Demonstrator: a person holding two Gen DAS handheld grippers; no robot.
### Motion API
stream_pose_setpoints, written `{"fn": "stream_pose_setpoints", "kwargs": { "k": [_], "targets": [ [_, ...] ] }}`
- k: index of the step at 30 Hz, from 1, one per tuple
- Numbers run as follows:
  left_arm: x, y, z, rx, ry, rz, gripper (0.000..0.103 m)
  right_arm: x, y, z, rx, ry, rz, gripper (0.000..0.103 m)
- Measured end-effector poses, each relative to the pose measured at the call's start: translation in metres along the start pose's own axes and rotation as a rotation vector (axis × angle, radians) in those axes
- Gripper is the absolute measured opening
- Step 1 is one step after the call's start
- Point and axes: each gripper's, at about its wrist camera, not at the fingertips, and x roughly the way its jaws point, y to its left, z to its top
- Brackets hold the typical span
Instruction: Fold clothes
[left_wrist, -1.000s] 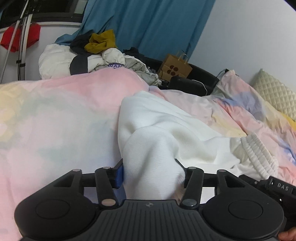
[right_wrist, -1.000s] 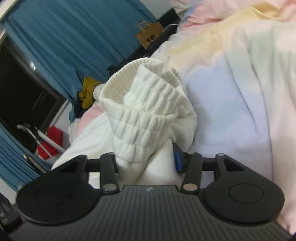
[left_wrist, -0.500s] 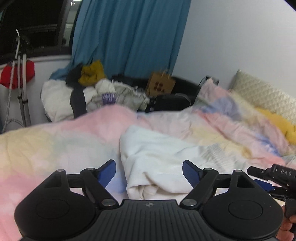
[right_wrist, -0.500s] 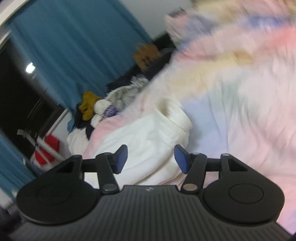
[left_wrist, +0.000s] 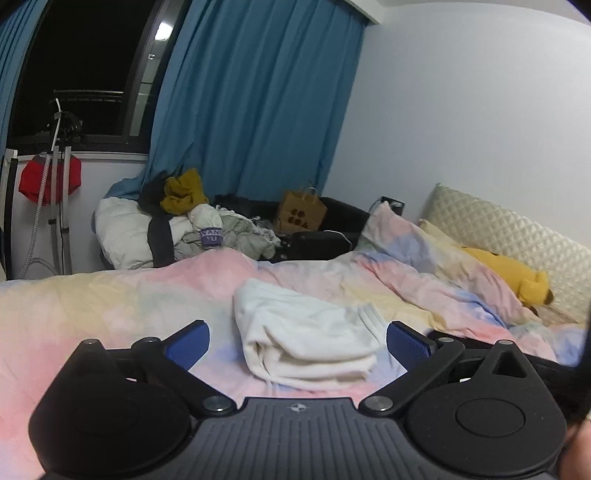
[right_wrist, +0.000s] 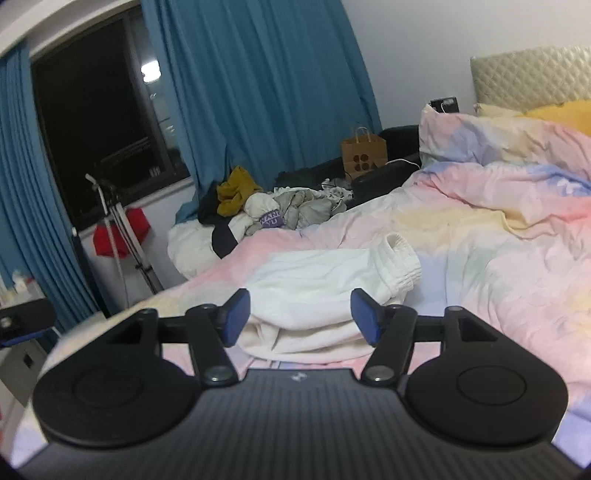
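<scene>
- A second ago both grippers were clamped on the white garment (left_wrist: 306, 336); now each has let go and drawn back above it
- The left gripper (left_wrist: 297, 341) has its blue pads spread wide and holds nothing, the cloth lying between and beyond them
- The right gripper (right_wrist: 299, 314) is likewise parted and empty, its pads just short of the fabric
- The garment lies folded in a thick stack on the pastel duvet (left_wrist: 110, 306), mid-bed toward the foot edge, its ribbed cuff (right_wrist: 402, 258) at the right end
- Past the far edge of the bed sits a heap of unfolded clothes (left_wrist: 192, 229) topped by a mustard piece, with a brown paper bag (left_wrist: 303, 216) beside it
- A yellow plush toy (left_wrist: 517, 277) rests near the quilted headboard (left_wrist: 517, 236)
- Blue curtains (left_wrist: 255, 110) hang behind
</scene>
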Motion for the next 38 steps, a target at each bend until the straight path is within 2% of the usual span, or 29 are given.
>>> {"fn": "stream_pose_setpoints", "kwargs": {
  "k": [1, 3, 5, 7, 11, 16, 18, 24, 38],
  "targets": [
    [-0.007, -0.002, -0.005, 0.008, -0.017, 0.017, 0.103, -0.002, 0.003, -0.002, -0.014, -0.006, -0.003, 0.079],
    [-0.02, -0.003, -0.016, 0.014, -0.057, 0.049, 0.103, -0.006, 0.01, -0.007, -0.042, -0.018, -0.008, 0.087],
    [-0.028, 0.0, -0.024, 0.002, -0.075, 0.051, 0.103, -0.01, 0.017, -0.012, -0.071, -0.028, -0.014, 0.085],
    [-0.032, 0.004, -0.029, -0.008, -0.071, 0.053, 0.103, -0.006, 0.026, -0.016, -0.114, 0.002, -0.049, 0.085],
    [-0.034, 0.011, -0.04, 0.004, -0.056, 0.1, 0.103, -0.002, 0.031, -0.027, -0.115, -0.011, -0.03, 0.085],
    [-0.035, 0.025, -0.056, -0.008, -0.039, 0.127, 0.103, 0.006, 0.022, -0.065, -0.136, -0.017, -0.08, 0.085],
    [-0.034, 0.029, -0.06, -0.011, -0.035, 0.15, 0.103, 0.008, 0.024, -0.07, -0.141, -0.002, -0.076, 0.085],
    [-0.028, 0.034, -0.063, 0.008, -0.03, 0.188, 0.103, 0.01, 0.029, -0.073, -0.204, -0.031, -0.11, 0.085],
    [-0.017, 0.026, -0.071, 0.075, -0.003, 0.207, 0.103, 0.013, 0.029, -0.074, -0.203, -0.015, -0.137, 0.085]
  ]
}}
